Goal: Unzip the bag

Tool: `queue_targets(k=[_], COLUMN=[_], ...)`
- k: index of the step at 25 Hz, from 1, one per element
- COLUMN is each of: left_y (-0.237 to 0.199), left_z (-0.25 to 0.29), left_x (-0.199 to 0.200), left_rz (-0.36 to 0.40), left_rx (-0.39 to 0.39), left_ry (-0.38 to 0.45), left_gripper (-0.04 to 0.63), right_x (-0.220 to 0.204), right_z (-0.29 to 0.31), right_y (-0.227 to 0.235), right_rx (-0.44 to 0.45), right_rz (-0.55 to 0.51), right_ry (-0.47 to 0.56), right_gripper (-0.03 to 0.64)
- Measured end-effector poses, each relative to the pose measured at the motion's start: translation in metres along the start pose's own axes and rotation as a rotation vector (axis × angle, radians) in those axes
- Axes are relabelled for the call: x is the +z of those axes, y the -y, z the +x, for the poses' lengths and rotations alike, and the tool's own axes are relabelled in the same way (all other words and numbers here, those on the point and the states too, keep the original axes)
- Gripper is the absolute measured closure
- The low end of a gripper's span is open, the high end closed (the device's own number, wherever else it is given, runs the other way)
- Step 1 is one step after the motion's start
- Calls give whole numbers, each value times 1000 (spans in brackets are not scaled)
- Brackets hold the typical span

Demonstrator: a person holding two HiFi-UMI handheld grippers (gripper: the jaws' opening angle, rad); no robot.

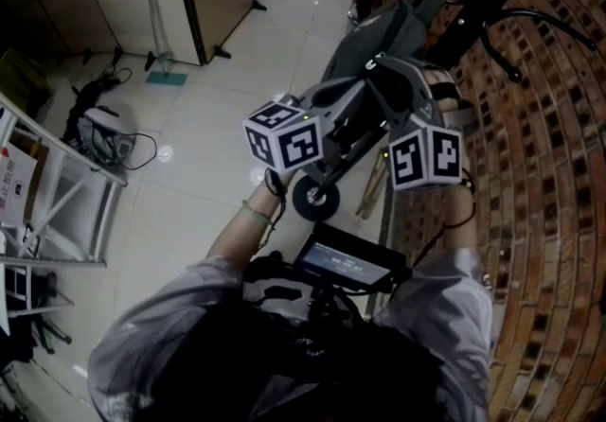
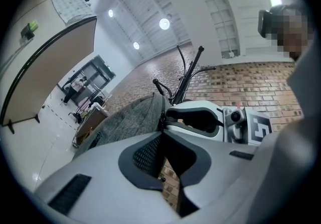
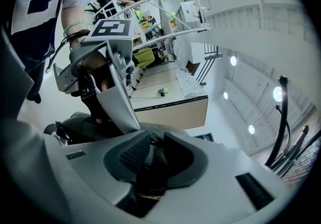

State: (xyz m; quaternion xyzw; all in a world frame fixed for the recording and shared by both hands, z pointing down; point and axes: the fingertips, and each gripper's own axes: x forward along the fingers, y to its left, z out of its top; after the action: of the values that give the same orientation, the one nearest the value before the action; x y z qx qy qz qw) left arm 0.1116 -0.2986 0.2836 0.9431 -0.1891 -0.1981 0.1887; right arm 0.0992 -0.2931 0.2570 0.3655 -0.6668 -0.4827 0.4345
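**Asker:** Since both of your tools are up at the bag, how far has the zip got?

**Me:** Hardly started, I'd judge. The grey woven-fabric bag (image 1: 379, 37) sits in front of me, close by the red brick wall (image 1: 549, 174). My left gripper (image 2: 161, 117) is closed tight at the bag's top edge and seems to pinch the fabric there to steady it. The dark zip line (image 2: 161, 106) runs up from that gripper, and I see no gap in it.

**Asker:** And your right one?

**Me:** My right gripper (image 3: 153, 140) is at the same edge of the bag, opposite the left gripper. Its jaws stand apart, with a dark bit of the bag's edge between them. I think a small metal piece there is the zip pull, but I cannot be sure. The pads don't look pressed on it.

**Asker:** So what's left?

**Me:** Nearly everything: grip the pull, then draw it along the bag.
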Motion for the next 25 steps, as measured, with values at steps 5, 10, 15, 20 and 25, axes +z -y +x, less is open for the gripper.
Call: queue_targets(k=[5, 10, 15, 20, 25], left_y=[1, 0, 0, -2, -1], left_z=[0, 0, 0, 0, 0], left_x=[0, 0, -1, 0, -1], left_rz=[4, 3, -2, -11, -16], left_rx=[3, 7, 1, -5, -21], left_ry=[-1, 3, 1, 3, -5], left_gripper=[586, 586, 586, 588, 588], right_x=[7, -4, -1, -1, -2], right_z=[-3, 2, -3, 0, 1], right_y=[12, 16, -1, -6, -11], right_rx=[-70, -64, 44, 86, 169], right_rz=[22, 8, 23, -46, -140], right_ry=[45, 4, 9, -6, -58], right_gripper=[583, 606, 523, 520, 521])
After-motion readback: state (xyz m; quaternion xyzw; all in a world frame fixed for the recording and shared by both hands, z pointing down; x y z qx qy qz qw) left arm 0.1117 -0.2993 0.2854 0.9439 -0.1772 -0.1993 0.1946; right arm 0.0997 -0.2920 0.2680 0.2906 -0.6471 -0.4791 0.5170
